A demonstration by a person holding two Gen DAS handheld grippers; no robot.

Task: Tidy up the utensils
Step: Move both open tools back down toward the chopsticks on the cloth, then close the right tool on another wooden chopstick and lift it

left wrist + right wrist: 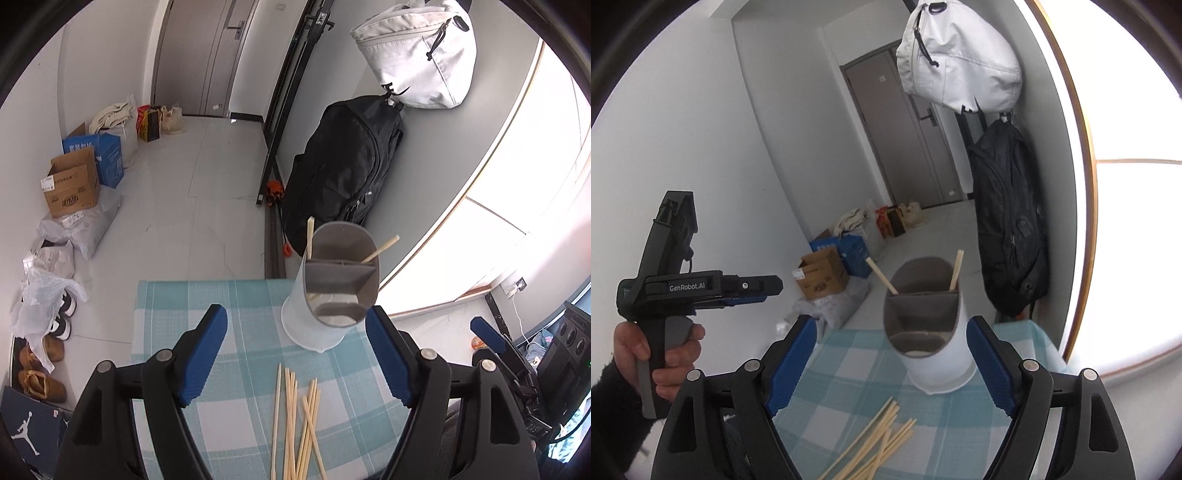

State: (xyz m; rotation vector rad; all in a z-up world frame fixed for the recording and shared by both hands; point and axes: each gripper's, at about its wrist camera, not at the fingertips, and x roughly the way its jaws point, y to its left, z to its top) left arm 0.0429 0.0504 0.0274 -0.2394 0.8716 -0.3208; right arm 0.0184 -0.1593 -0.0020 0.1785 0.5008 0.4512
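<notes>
Barely begun: two chopsticks (309, 236) standing in the holder (332, 291), a loose pile (295, 421) waiting in front of it, left gripper (295, 354) and right gripper (892, 365) both released, empty.

The worktop (177, 306) wore a teal-and-white checked cloth. A white utensil holder (325, 295) with grey dividers stood near its far edge, toward the right corner. Loose chopsticks (295, 421) lay in a scattered bundle nearer the front edge.
</notes>
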